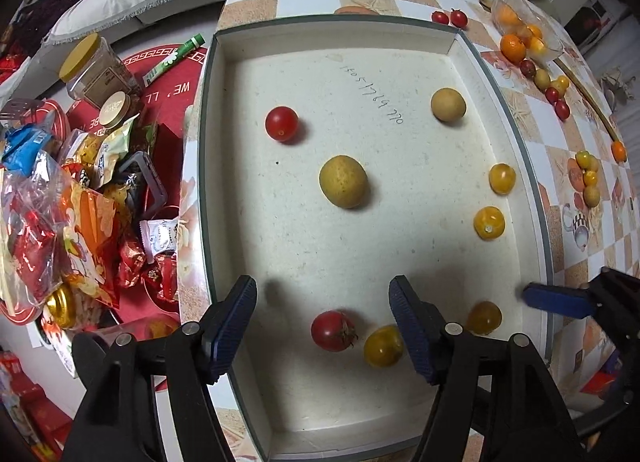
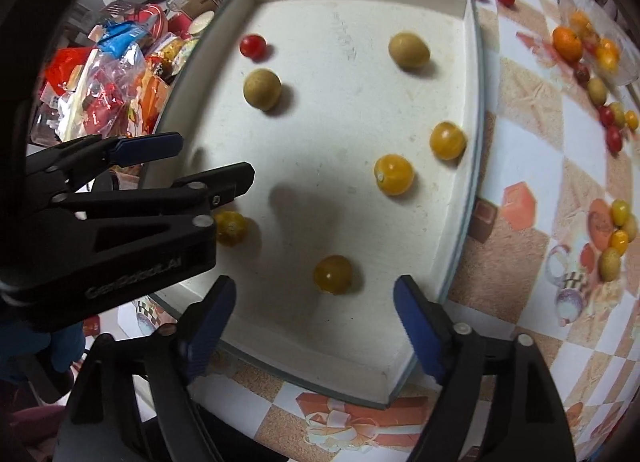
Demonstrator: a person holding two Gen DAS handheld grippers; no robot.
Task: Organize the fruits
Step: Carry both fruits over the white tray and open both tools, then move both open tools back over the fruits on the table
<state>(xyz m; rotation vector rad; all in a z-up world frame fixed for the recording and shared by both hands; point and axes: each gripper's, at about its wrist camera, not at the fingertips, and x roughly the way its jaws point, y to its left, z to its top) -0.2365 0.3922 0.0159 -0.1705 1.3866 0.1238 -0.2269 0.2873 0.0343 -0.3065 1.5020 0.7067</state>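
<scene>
A white tray (image 1: 400, 41) lies on the checkered table and holds several small fruits. My left gripper (image 1: 322, 326) is open and empty, low over the tray's near end, with a red tomato (image 1: 333, 330) between its fingers and a yellow tomato (image 1: 383, 346) by the right finger. Farther in lie a green-brown fruit (image 1: 343, 186), a red tomato (image 1: 281, 123) and another round fruit (image 1: 448, 104). My right gripper (image 2: 314, 322) is open and empty over the tray's near right corner, just behind a yellow tomato (image 2: 333, 274). The left gripper (image 2: 212, 169) shows at the left in the right wrist view.
More fruits lie loose on the table right of the tray (image 1: 556, 89), some in a clear dish (image 1: 524, 33). Another cluster (image 1: 588, 177) sits nearer. Left of the table are snack packets (image 1: 80, 213) and jars (image 1: 96, 69).
</scene>
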